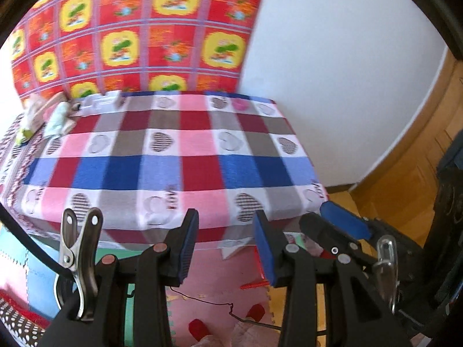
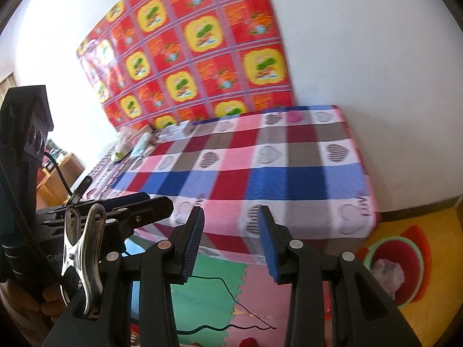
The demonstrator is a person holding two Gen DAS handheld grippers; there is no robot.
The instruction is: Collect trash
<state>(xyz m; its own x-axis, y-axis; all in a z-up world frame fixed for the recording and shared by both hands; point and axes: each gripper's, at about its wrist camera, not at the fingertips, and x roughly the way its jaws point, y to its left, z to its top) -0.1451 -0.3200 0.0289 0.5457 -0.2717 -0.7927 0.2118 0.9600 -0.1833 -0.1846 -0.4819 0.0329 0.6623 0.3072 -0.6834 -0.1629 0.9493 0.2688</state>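
Note:
Crumpled wrappers (image 1: 36, 112) and a pale green packet (image 1: 58, 118) lie at the far left corner of the table with the plaid heart cloth (image 1: 185, 170). A small pink object (image 1: 240, 104) sits at its far edge. My left gripper (image 1: 227, 248) hangs before the table's near edge, open, with nothing between its blue pads. The right gripper (image 1: 332, 222) shows beside it. In the right wrist view my right gripper (image 2: 231, 243) is also open with nothing in it, the wrappers (image 2: 127, 138) are far left, and a green-rimmed bin (image 2: 376, 248) stands on the floor to the right.
A red and yellow patterned sheet (image 1: 139, 29) covers the wall behind the table. Foam mats (image 2: 208, 297) with a loose black wire (image 2: 228, 289) lie on the floor below. A wooden door (image 1: 419, 156) is on the right. Both views are blurred.

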